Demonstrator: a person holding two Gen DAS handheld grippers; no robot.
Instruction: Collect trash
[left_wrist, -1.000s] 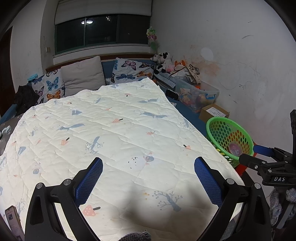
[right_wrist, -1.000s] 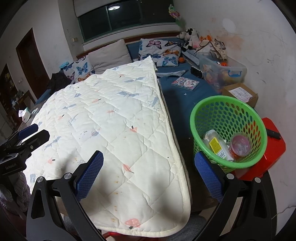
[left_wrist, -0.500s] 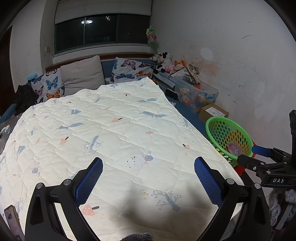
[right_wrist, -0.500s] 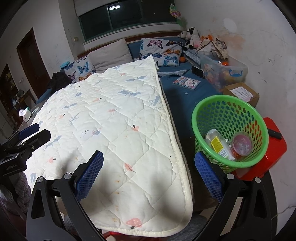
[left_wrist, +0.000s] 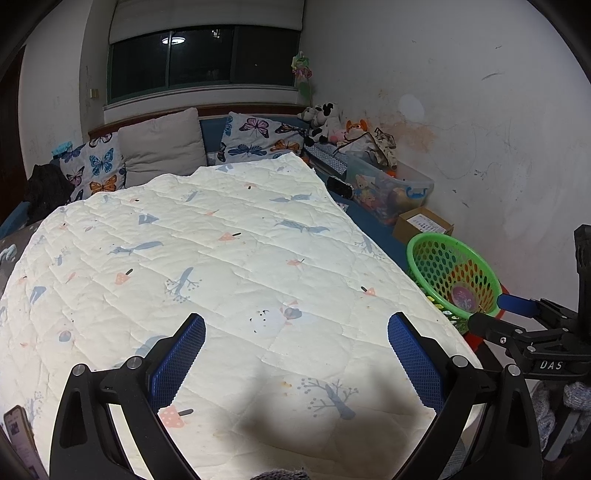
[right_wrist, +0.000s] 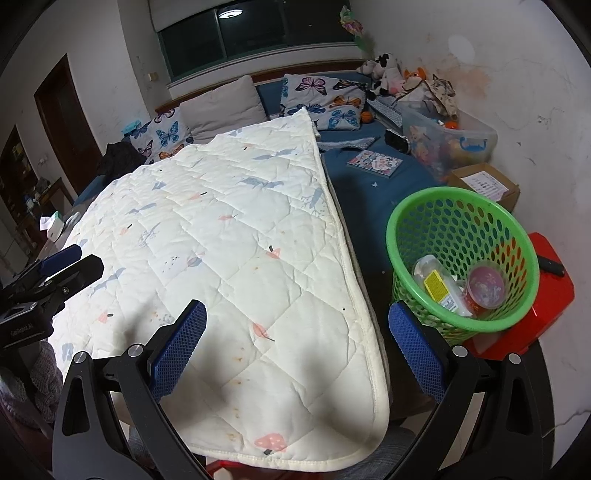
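Left tongs (left_wrist: 295, 354): spread wide, blue pads far apart, nothing between them. They hang over the near part of the quilt (left_wrist: 229, 266), a white quilted cover with small printed animals and mushrooms, spread on the bed.

Right tongs (right_wrist: 297, 345): also wide open and empty. They sit over the quilt's near right corner, with the right pad close to the basket (right_wrist: 461, 258).

Basket: green, perforated, standing on a red stool (right_wrist: 532, 314) just beside the bed's right edge. The right view looks down into it: a clear bottle (right_wrist: 439, 280) with a yellow label lies against a round cup (right_wrist: 485, 286) with a pink printed lid. The left view shows only the basket's far inner wall and the cup lid; the bottle is hidden there.

Right view only: blue sheet (right_wrist: 369, 192) beside the quilt, a book (right_wrist: 375, 162) lying flat on it, a black remote on the stool's far edge, a dark door at left.

Left view only: a phone (left_wrist: 18, 432) at the lower left edge.

Both views: butterfly pillows (left_wrist: 258, 136), a grey pillow, plush toys in the corner, a clear bin (right_wrist: 447, 136) of toys, a cardboard box (right_wrist: 484, 184) behind the basket, and the other tongs at the frame edge.
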